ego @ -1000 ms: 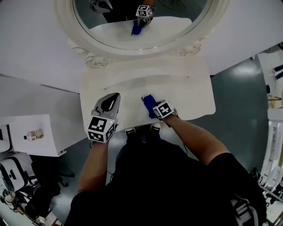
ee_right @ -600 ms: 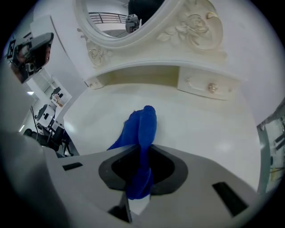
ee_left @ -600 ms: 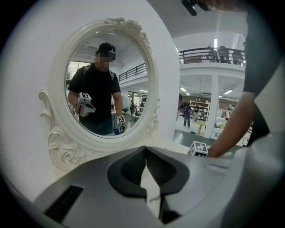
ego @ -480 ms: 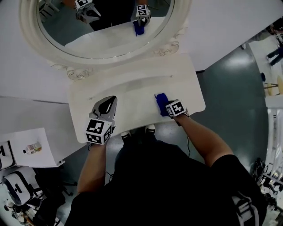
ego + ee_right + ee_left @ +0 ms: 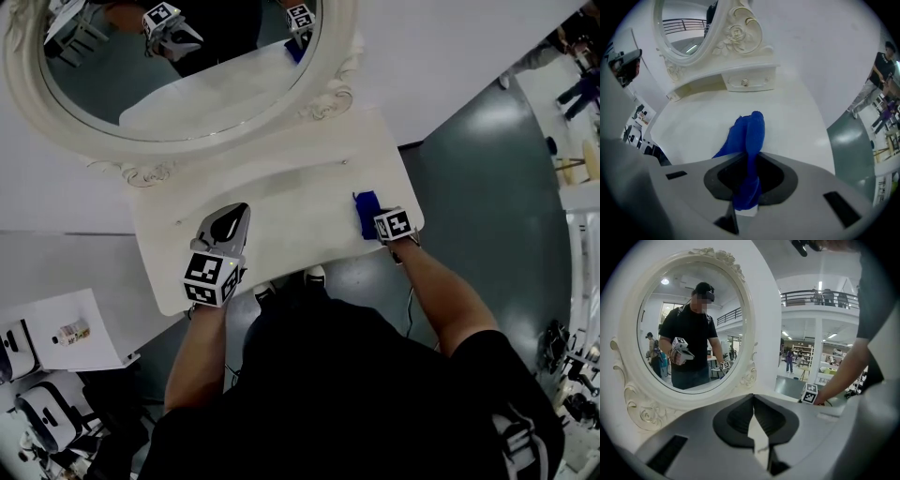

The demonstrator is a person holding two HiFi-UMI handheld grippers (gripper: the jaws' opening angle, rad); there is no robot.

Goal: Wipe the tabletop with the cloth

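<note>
Right gripper view: my right claw (image 5: 747, 187) pinches the cloth (image 5: 750, 133) at a bunched fold. It looks soft, light and limp, trailing on the table (image 5: 689, 136) at its right end. My left claw (image 5: 754, 427) is closed, empty.

Blue cloth (image 5: 367, 212), white tabletop (image 5: 291, 206)

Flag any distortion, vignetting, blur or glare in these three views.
Head view: dim overall, and the wide angle bends the tabletop edges. Left gripper view: heavy fisheye, black corners, and a mosaic patch over the face reflected in the mirror. Right gripper view: same fisheye vignette, cloth sharp, tabletop evenly lit.
</note>
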